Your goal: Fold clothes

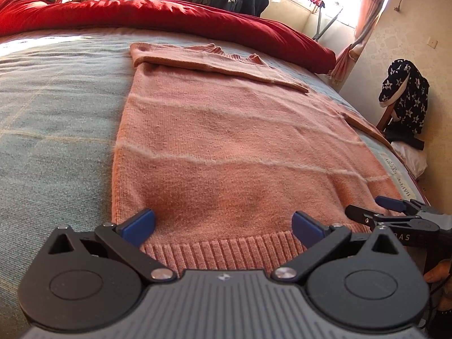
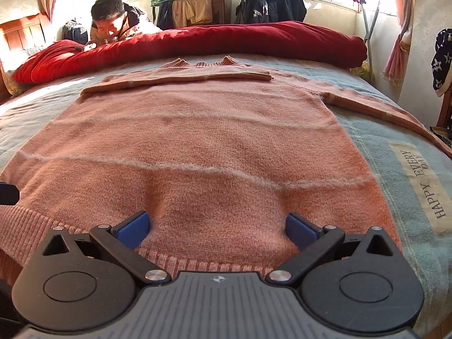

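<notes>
I am looking along both grippers at a pink knitted sweater (image 1: 214, 141) lying flat on a bed covered by a grey-blue bedspread (image 1: 53, 130). The sweater's ribbed hem (image 1: 220, 251) is nearest to me and its collar is pointing away, toward a rolled red quilt (image 1: 175, 17) lying across the far side of the bed. Thin pale stripes are crossing the knit. One sleeve is lying folded across the chest, just below the collar; the other sleeve (image 2: 389, 110) is stretching out to the right over the bedspread.

The left gripper (image 1: 223, 223) is sitting over the hem near the sweater's left corner. Its blue fingertips (image 1: 141, 226) are spread wide apart, with the knit lying between them, and they are clamping nothing.

The right gripper (image 2: 217, 224) is sitting over the hem further right. Its blue fingertips (image 2: 132, 228) are also spread wide, with sweater fabric lying between and beneath them, and they are grasping nothing. I cannot tell whether either set of tips is touching the cloth.

In the left view, the right gripper is showing at the right edge, just beside the hem's right corner. A fabric label (image 2: 421, 186) reading "HAPPY EVERY DAY" is lying on the bedspread, right of the sweater. A person (image 2: 113, 19) is leaning behind the quilt.
</notes>
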